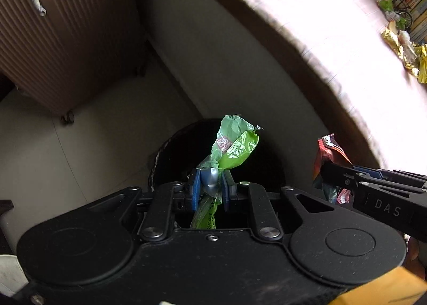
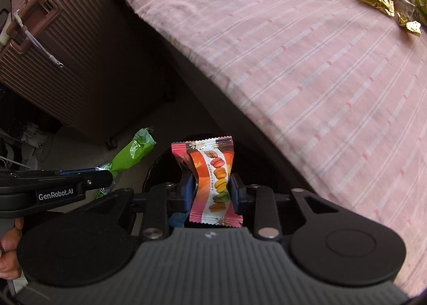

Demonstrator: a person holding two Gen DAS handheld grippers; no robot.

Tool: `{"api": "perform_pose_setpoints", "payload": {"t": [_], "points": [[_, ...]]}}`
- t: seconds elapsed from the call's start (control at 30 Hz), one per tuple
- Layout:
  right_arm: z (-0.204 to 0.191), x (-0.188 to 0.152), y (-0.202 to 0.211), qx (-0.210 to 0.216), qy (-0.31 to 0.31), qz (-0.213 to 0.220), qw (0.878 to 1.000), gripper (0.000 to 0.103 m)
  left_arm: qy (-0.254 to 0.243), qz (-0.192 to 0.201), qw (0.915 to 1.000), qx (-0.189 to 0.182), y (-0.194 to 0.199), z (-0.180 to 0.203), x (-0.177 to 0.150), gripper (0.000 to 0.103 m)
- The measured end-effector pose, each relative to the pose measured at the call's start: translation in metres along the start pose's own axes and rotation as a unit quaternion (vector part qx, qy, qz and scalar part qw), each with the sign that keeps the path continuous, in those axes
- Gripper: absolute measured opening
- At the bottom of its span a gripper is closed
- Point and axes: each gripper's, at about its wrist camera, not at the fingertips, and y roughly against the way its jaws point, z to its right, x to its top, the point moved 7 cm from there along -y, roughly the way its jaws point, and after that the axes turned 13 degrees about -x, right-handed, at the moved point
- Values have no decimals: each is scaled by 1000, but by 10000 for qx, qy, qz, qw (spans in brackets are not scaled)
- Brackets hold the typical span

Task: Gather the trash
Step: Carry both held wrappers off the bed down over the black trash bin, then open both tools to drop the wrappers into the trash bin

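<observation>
Your left gripper (image 1: 210, 185) has its blue pads clamped tight on a crumpled green wrapper (image 1: 232, 145), which sticks up from the jaws at the lower centre of the left wrist view; its tail hangs back between the fingers. Directly behind it sits the dark round mouth of a black bin (image 1: 170, 155) on the pale floor. Your right gripper (image 2: 210, 187) pinches a pink macaron wrapper (image 2: 213, 171) at its waist, so the packet bows inward between the pads; its crimped top edge stands above the jaws at the lower centre of the right wrist view, over the same dark bin opening (image 2: 160, 163). Each gripper shows in the other's view: the right one enters at the lower right of the left view, the left one at the lower left of the right view. A brown ribbed suitcase (image 2: 66, 65) stands at the upper left. The pink striped bedspread (image 2: 307, 78) fills the right, with gold wrappers (image 2: 373, 1) lying at its upper right corner.
</observation>
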Motion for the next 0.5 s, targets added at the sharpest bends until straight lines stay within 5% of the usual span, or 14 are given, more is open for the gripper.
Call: {"api": "perform_pose_setpoints", "payload": {"t": [0.37,0.5], "points": [[-16,-22,-69,-247,-38,-502,9984,40,95,-329,9994,-29,-65,-25,-11,19],[-14,-25,-81,-371,-206,-521,9977,60,-81,-380,9992,9,-82,-24,-12,45]]}}
